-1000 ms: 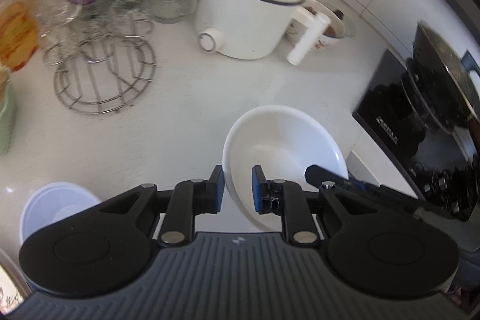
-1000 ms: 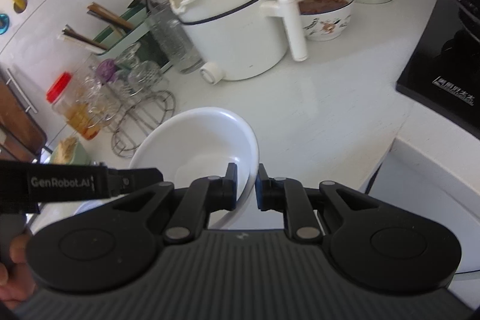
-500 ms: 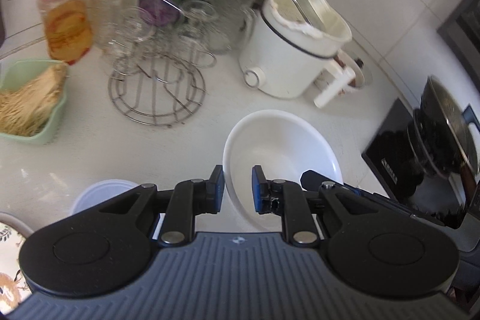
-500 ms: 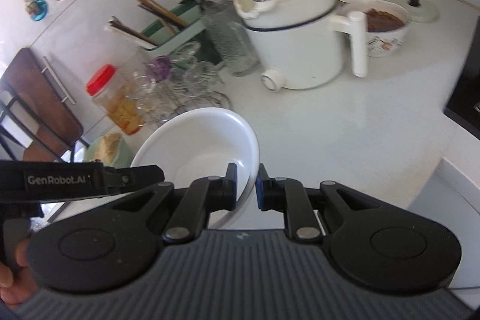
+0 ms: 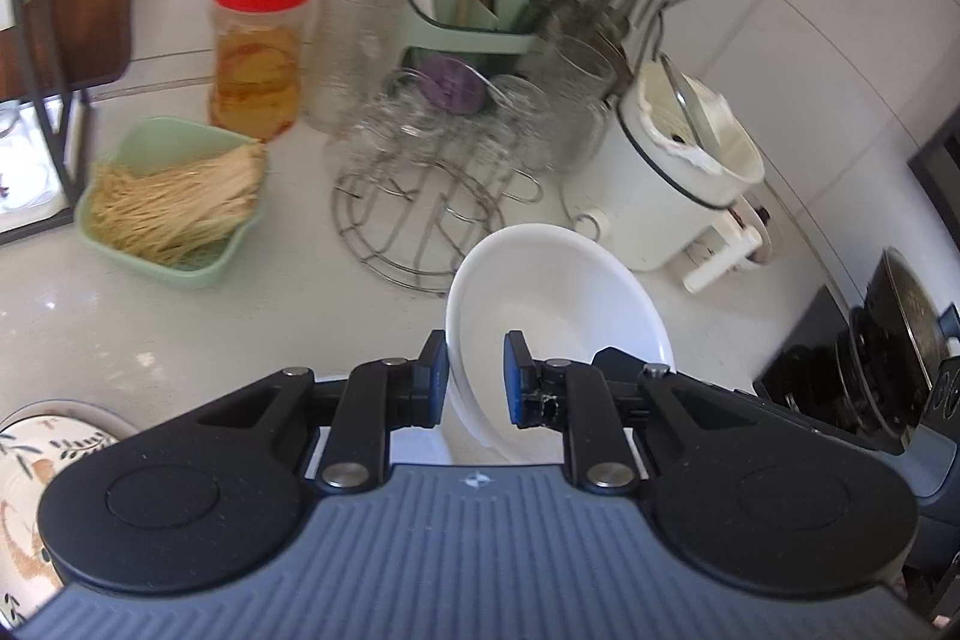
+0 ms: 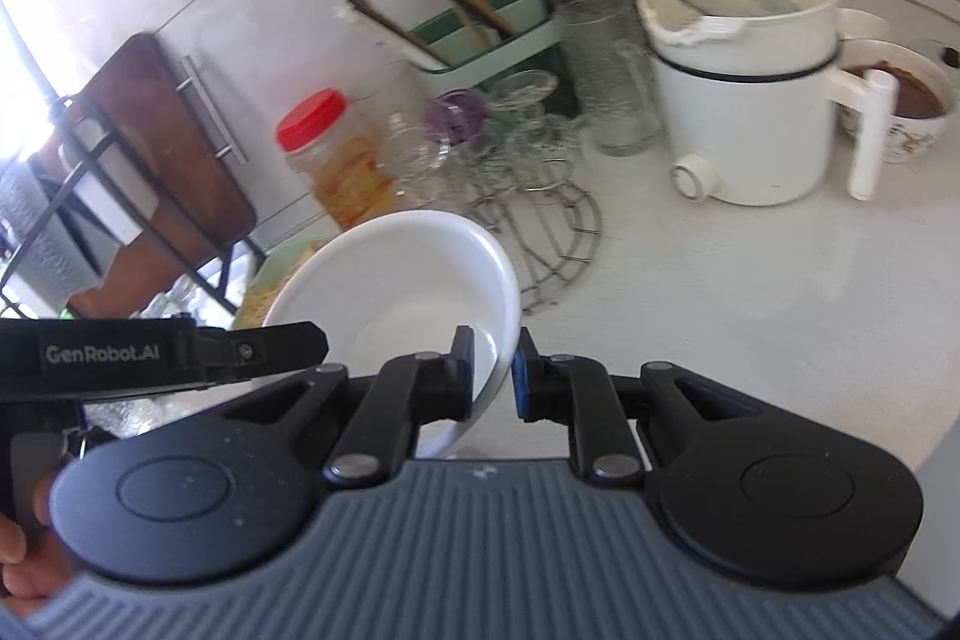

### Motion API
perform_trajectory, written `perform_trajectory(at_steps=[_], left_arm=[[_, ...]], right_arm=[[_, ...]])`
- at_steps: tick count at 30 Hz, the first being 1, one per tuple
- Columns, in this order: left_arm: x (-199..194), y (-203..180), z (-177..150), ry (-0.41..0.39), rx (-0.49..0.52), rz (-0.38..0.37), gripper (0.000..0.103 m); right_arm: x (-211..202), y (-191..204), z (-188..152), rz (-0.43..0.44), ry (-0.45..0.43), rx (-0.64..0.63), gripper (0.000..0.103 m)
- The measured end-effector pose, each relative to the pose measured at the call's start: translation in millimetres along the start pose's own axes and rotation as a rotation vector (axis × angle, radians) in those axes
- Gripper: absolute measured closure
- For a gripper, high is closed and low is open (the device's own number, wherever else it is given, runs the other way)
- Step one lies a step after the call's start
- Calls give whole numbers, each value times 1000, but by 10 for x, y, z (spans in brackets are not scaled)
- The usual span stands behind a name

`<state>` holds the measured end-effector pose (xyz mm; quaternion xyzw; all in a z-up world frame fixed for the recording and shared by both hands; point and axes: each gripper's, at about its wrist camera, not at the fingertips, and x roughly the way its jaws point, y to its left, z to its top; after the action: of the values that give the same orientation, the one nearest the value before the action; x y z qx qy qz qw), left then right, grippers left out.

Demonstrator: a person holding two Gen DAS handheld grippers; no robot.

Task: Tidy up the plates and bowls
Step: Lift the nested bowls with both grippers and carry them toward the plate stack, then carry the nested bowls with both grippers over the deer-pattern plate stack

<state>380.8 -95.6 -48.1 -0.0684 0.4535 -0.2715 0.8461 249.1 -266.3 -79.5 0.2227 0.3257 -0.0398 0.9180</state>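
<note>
I have both tongs on one white bowl (image 5: 558, 304). My left gripper (image 5: 475, 379) pinches the bowl's near-left rim, one blue pad inside and one outside. My right gripper (image 6: 493, 373) pinches the opposite rim the same way, its jaws nearly together on the thin wall. The bowl is off the counter (image 6: 750, 292), tilted, at 12 o'clock just ahead of each set of fingers. In the right view the left gripper's black arm comes in from 9 o'clock, and a hand (image 6: 24, 556) shows at 8 o'clock.

In the left view, a patterned plate (image 5: 36, 460) lies on the counter at 8 o'clock. Past the bowl, a wire rack (image 5: 420, 220) with upturned glasses sits at 12 o'clock, and a green tray (image 5: 174, 202) of pale sticks at 10 o'clock. A white cooker (image 5: 666, 184) stands at 1 o'clock, a black stove (image 5: 840, 376) at 3 o'clock. Farther back, a red-lidded jar (image 5: 261, 46) stands at 11 o'clock, with a green utensil holder (image 5: 474, 22) against the wall at 12 o'clock. In the right view, a bowl of brown food (image 6: 900, 100) sits behind the cooker's handle at 2 o'clock.
</note>
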Motion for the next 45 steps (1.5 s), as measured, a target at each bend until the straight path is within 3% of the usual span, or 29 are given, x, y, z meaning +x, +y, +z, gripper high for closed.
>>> perform_trajectory(at_steps=[13, 18, 26, 29, 31, 32, 41, 45], left_arm=[[-2, 448, -202, -14, -211, 120, 82], [21, 573, -368, 3, -279, 174, 82], [121, 694, -668, 32, -343, 214, 82], [156, 698, -706, 36, -365, 228, 82], [158, 679, -715, 32, -366, 244, 82], [152, 675, -715, 29, -368, 245, 82], [107, 698, -874, 33, -440, 253, 55], [173, 704, -973, 43, -479, 246, 55]], right_arm=[[465, 206, -90, 110, 176, -99, 85], [602, 296, -189, 127, 265, -173, 85], [733, 353, -364, 122, 332, -262, 85], [765, 371, -414, 130, 346, -281, 74], [756, 363, -396, 154, 359, -274, 61], [747, 351, -377, 160, 361, -264, 61], [723, 150, -201, 149, 330, -235, 60], [893, 41, -183, 147, 370, -198, 60]])
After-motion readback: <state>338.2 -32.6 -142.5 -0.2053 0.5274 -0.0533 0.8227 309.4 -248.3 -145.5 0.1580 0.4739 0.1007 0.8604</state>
